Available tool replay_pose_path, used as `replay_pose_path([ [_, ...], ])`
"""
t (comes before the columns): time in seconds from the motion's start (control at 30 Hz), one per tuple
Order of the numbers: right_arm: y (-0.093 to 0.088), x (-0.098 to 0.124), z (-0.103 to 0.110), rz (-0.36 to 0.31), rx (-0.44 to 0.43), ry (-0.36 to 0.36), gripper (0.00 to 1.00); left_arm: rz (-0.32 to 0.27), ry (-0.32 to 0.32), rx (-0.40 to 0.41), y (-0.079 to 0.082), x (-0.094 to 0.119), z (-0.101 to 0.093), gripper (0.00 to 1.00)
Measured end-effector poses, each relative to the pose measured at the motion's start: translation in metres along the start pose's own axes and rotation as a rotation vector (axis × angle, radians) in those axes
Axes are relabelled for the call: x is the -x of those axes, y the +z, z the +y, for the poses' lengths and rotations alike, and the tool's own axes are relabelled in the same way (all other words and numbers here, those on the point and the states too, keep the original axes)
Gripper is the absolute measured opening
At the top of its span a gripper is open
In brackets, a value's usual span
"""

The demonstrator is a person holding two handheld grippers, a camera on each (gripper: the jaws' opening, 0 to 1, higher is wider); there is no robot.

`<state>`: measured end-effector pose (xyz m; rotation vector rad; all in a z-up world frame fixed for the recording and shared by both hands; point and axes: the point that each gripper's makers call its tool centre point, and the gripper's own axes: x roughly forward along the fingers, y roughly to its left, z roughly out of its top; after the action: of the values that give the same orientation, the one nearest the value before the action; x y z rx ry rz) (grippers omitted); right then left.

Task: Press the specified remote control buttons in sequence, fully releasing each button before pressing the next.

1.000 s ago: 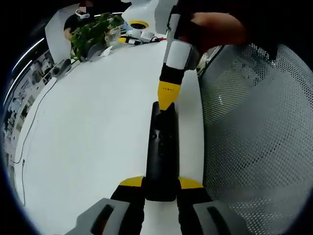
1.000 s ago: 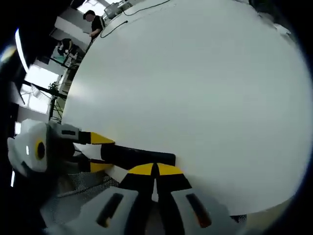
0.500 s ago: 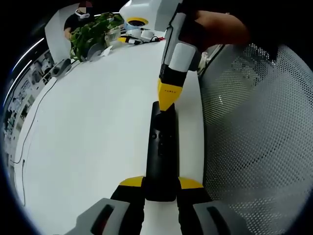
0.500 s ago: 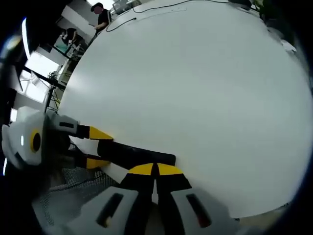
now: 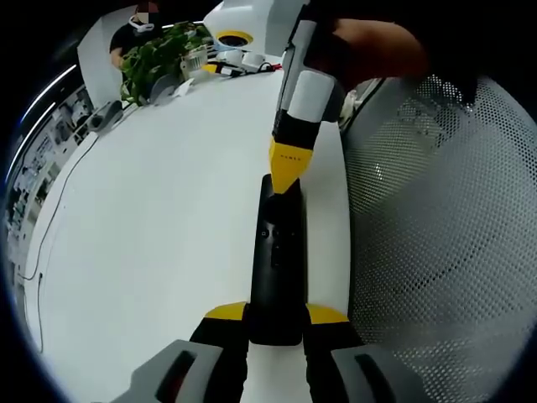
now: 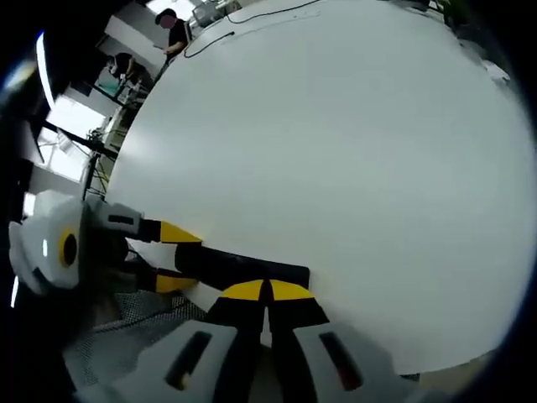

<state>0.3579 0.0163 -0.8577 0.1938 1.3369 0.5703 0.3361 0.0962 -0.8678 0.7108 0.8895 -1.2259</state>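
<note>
White table (image 5: pixel 151 218) spreads under both my grippers. My left gripper (image 5: pixel 275 323) clamps the near end of the black remote (image 5: pixel 277 260), which lies flat by the table's edge. My right gripper (image 5: pixel 286 176), jaws together, seems to touch the remote's far end.

White surface (image 5: pixel 151 227): black remote (image 5: pixel 278 260) near one edge; potted plant (image 5: pixel 155 54), cable (image 5: pixel 50 227) toward far edges.

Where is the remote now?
In the left gripper view the remote lies on the white table near its right edge, its near end clamped in the left tool, the right tool touching its far end.
</note>
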Motion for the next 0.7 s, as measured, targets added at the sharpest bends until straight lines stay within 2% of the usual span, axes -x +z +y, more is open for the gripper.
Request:
replay_pose_path([
  [0.17, 0.0023, -0.0014, 0.0055, -0.011, 0.013, 0.025, 0.0, -0.002, -0.001, -0.004, 0.0002, -0.0002, 0.0003, 0.25],
  [0.7, -0.0011, -0.0035, 0.0054, 0.0, 0.006, 0.026, 0.0, 0.002, 0.0, -0.005, -0.0005, 0.0008, -0.0012, 0.25],
])
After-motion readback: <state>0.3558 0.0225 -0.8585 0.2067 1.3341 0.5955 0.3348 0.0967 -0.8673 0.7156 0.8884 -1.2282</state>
